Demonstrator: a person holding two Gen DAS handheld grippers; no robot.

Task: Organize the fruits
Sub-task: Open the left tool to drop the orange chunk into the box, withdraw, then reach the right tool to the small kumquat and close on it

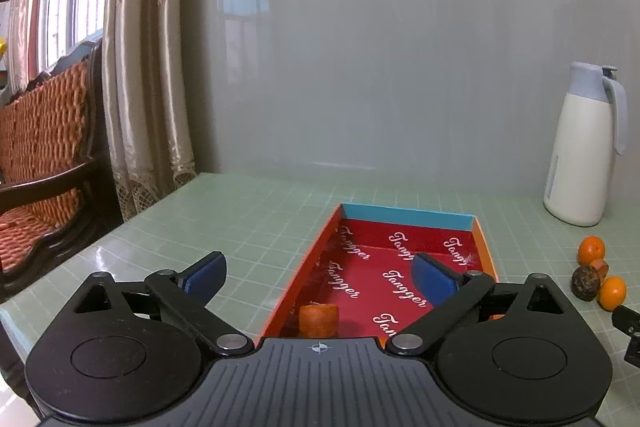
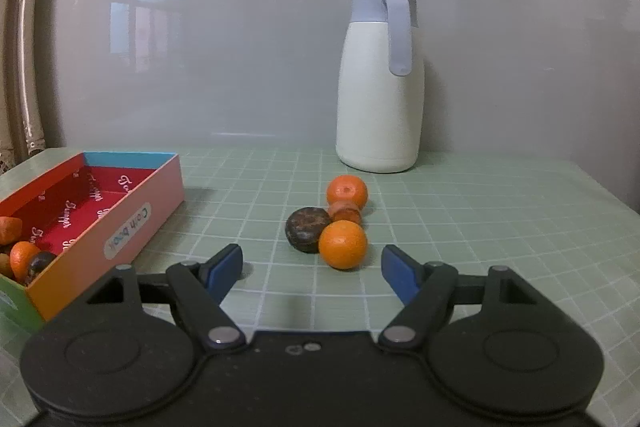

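A long cardboard box (image 1: 316, 247) with a red printed lining lies on the green table. One orange fruit (image 1: 319, 320) rests at its near end, just under my left gripper (image 1: 320, 277), which stands open above the box with nothing between its blue pads. In the right wrist view the same box (image 2: 132, 211) shows several fruits (image 2: 22, 257) at its near end. A cluster sits mid-table: an orange (image 2: 343, 244), a dark brown fruit (image 2: 306, 229), a small orange-brown fruit (image 2: 345, 213) and another orange (image 2: 347, 191). My right gripper (image 2: 312, 269) stands open just short of the cluster, empty.
A white jug with a grey lid and handle (image 2: 380, 83) stands at the back by the grey wall. Off the table's left edge are a wooden chair with an orange cushion (image 1: 44, 155) and curtains (image 1: 140, 67). The fruit cluster (image 1: 596, 277) lies right of the box.
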